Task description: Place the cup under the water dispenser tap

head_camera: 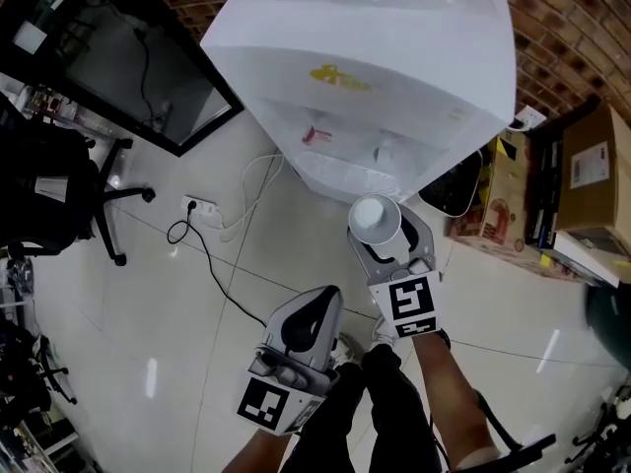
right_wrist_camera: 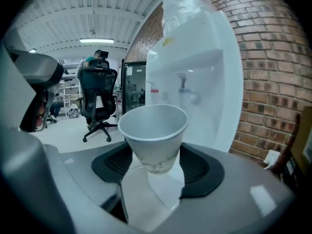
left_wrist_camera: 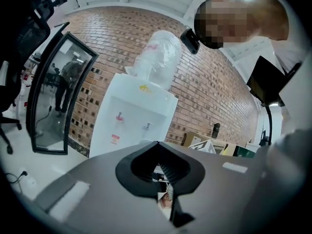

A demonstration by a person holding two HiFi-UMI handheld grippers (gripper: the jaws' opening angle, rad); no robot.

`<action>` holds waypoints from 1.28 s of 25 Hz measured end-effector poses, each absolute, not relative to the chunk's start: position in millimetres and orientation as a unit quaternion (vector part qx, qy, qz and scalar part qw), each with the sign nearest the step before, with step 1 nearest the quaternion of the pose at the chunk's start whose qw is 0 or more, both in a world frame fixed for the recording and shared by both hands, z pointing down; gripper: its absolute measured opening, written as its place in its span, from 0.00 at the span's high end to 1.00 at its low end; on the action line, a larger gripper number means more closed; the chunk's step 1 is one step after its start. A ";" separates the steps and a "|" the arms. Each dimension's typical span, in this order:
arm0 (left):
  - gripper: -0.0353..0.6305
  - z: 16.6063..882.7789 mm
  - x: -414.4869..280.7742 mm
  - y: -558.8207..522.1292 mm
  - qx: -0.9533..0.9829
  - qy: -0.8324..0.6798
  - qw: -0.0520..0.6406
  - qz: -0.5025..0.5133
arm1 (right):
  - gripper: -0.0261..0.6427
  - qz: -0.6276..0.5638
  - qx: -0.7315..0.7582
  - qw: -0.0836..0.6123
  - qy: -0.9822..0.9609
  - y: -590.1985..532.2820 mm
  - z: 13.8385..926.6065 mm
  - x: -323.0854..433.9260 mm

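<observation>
Right tongs [right_wrist_camera: 156, 165]: I am holding them wide apart, both black pads pressing on the lower sides of the cup.
Cup [right_wrist_camera: 153, 126]: a white paper cup, upright and empty, is sitting between my right tongs with its rim above the pads. In the head view it is hanging over the floor just in front of the dispenser's base, not yet under a tap.
Left tongs [left_wrist_camera: 157, 145]: I am keeping them closed, tip against tip, with nothing between them. In the head view they are pointing towards the dispenser, lower in the picture than the right tongs and to their left.
Water dispenser [head_camera: 394, 77]: a white body with a clear bottle on top is standing against the brick wall [left_wrist_camera: 219, 91].
Taps: a red-marked tap [right_wrist_camera: 154, 91] and a blue-marked tap [right_wrist_camera: 184, 89] are sitting side by side in the front recess, beyond the cup's rim in the right gripper view.
Floor [head_camera: 177, 294]: pale tiles are carrying a white power strip [head_camera: 200, 206] with a black cable trailing from it.
Surroundings: a black office chair [head_camera: 69, 195] is standing at the left of the head view and cardboard boxes [head_camera: 582, 180] are lying at its right, beside the dispenser.
</observation>
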State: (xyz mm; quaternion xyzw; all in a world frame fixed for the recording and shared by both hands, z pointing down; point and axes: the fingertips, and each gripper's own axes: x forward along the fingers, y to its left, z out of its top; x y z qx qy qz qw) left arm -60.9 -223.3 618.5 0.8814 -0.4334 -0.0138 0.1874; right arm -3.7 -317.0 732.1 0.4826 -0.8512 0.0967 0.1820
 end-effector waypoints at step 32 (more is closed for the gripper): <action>0.96 657.6 -84.6 -230.4 0.868 -0.457 0.196 0.008 | 0.42 0.172 0.546 0.184 -0.799 -386.0 830.9 10.7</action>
